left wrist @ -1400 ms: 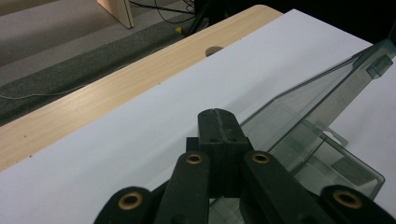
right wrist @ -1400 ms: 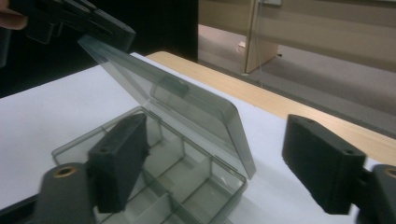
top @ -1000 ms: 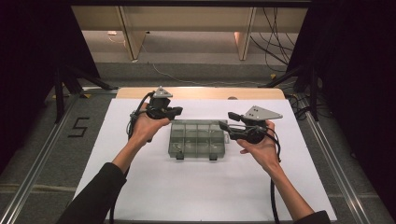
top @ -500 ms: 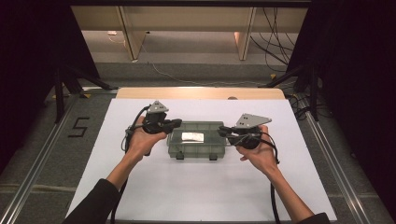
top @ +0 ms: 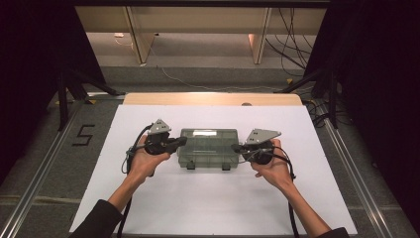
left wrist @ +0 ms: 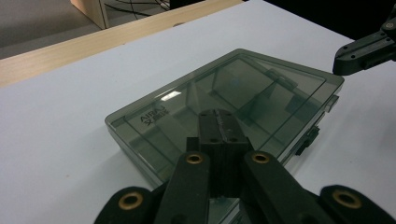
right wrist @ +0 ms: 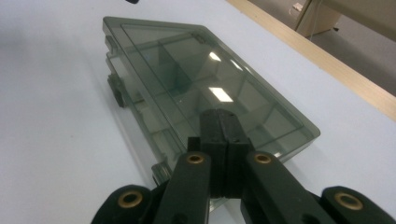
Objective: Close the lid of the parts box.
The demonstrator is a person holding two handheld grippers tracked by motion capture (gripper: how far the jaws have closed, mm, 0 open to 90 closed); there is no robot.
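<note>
box: smoky clear plastic organizer box (top: pixel 207 147) with dividers inside, lying flat near the middle of the white table (top: pixel 198 208), lid down, its two dark latches (top: pixel 190 167) on the edge facing the person.
left gripper: left gripper (top: pixel 179 142) sits at the box's left end, jaws pressed together over the lid's edge (from the left gripper view the tips look to be resting on or just above the lid, i can't say which).
right gripper: right gripper (top: pixel 236 147) at the right end, jaws also pressed together, tips at the box's short edge.
grip: neither one is pinching anything, so i'd say the box is only flanked, not held.
risk, sliding: the table is smooth; an uneven push from one side could spin or skate the box away.
risk, lid: pressing down on thin clear plastic with closed tips could flex it, or slip off the glossy top.
risk, latches: both grippers are at the ends, away from the clasps, so opening from here means reaching round, and the box may tip or lift with the lid.
</note>
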